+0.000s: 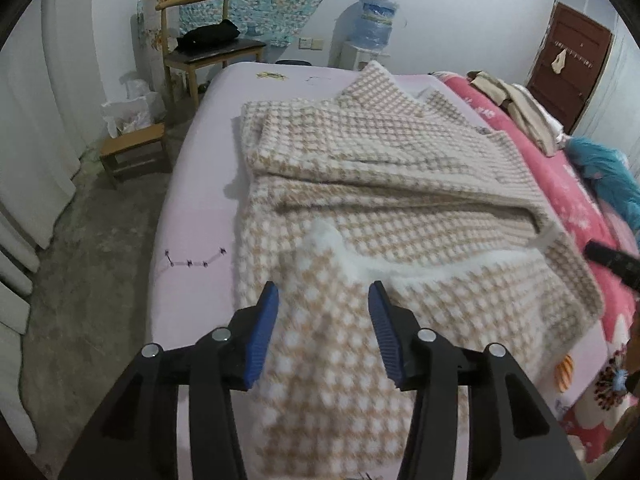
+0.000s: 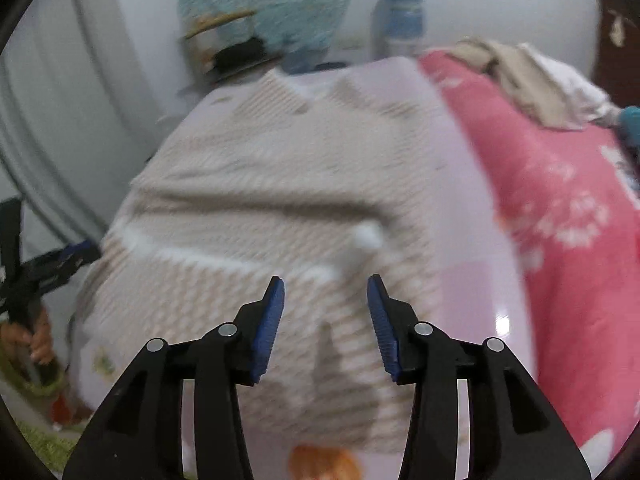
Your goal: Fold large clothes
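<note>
A large beige-and-white checked garment [image 1: 380, 168] with white fleece lining lies partly folded on the lilac bed sheet [image 1: 200, 184]. My left gripper [image 1: 324, 292] hovers open over the garment's near flap; the cloth lies below and between its blue pads, which do not press on it. The right wrist view is blurred by motion. There the same garment [image 2: 260, 184] spreads across the bed, and my right gripper [image 2: 325, 284] stands open above its near edge with nothing pinched. The left gripper [image 2: 52, 268], held by a hand [image 2: 36, 340], shows at that view's left edge.
A pink flowered quilt [image 1: 560, 184] covers the bed's right side, with a heap of clothes [image 1: 520, 108] on it. Left of the bed are a wooden chair [image 1: 208, 48], a low stool [image 1: 134, 148] and bare floor. A water dispenser [image 1: 374, 20] stands at the far wall.
</note>
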Motion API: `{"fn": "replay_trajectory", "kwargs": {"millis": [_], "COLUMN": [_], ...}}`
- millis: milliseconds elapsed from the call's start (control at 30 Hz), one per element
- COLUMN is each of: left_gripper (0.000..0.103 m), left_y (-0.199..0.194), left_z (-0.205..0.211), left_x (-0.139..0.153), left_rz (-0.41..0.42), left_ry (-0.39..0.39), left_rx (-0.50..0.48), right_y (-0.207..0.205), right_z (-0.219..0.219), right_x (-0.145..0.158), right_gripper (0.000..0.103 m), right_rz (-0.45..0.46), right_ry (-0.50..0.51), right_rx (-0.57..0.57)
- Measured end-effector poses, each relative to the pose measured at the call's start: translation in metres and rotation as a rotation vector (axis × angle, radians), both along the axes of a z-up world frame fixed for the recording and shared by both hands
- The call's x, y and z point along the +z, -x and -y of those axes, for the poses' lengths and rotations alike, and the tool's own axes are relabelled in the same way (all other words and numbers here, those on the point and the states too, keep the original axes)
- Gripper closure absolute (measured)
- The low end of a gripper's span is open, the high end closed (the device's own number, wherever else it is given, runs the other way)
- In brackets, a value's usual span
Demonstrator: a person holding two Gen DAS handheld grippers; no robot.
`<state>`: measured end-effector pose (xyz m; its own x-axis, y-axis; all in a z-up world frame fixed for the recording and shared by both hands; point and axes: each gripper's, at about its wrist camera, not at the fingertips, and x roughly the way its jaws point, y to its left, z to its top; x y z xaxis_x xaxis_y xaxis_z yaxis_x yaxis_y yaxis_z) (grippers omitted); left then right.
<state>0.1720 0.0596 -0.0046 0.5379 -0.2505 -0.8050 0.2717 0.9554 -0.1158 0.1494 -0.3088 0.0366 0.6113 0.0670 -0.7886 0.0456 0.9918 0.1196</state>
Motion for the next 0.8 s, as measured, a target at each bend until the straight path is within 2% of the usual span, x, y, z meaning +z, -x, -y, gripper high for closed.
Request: {"fn": "replay_trajectory", "kwargs": {"millis": [200, 233, 300, 367, 433, 533, 667, 800], "left_gripper": [0.056, 0.061, 0.069, 0.077, 0.088, 0.093, 0.094, 0.094], "left_y": [-0.022, -0.024, -0.028, -0.028, -0.025, -0.019, -0.02, -0.037], "left_z": [-0.001, -0.002, -0.002, 0.0, 0.005, 0.012, 0.01, 0.012], "left_x": [-0.014, -0.017, -0.02, -0.023, -0.025, -0.022, 0.003, 0.03], "left_rz": [-0.035, -0.04, -0.052, -0.056, -0.041, 0.01, 0.09, 0.189], "left_ry": [-0.021, -0.022, -0.027, -0.04, -0.079, -0.141, -0.12, -0.103], "left_rx": [0.035, 0.037, 0.035, 0.021, 0.002, -0.017, 0.004, 0.015], "right_y": [-0.034, -0.035, -0.04, -0.039, -0.033, -0.023, -0.017, -0.03], "right_z": [0.02, 0.021, 0.018, 0.016, 0.014, 0.016, 0.026, 0.031], "right_x": [-0.028, -0.033, -0.041, -0.043, -0.04, -0.029, -0.006, 0.016], "right_gripper": [0.063, 0.065, 0.083, 0.097, 0.097, 0.098, 0.098, 0.098], "right_rz": [-0.053, -0.065, -0.093, -0.098, -0.076, -0.037, 0.03, 0.113], "right_ry": [-0.009, -0.011, 0.012, 0.042, 0.057, 0.095, 0.05, 0.044], "right_rx": [-0.04, -0.036, -0.029, -0.023, -0.022, -0.05, -0.091, -0.1]}}
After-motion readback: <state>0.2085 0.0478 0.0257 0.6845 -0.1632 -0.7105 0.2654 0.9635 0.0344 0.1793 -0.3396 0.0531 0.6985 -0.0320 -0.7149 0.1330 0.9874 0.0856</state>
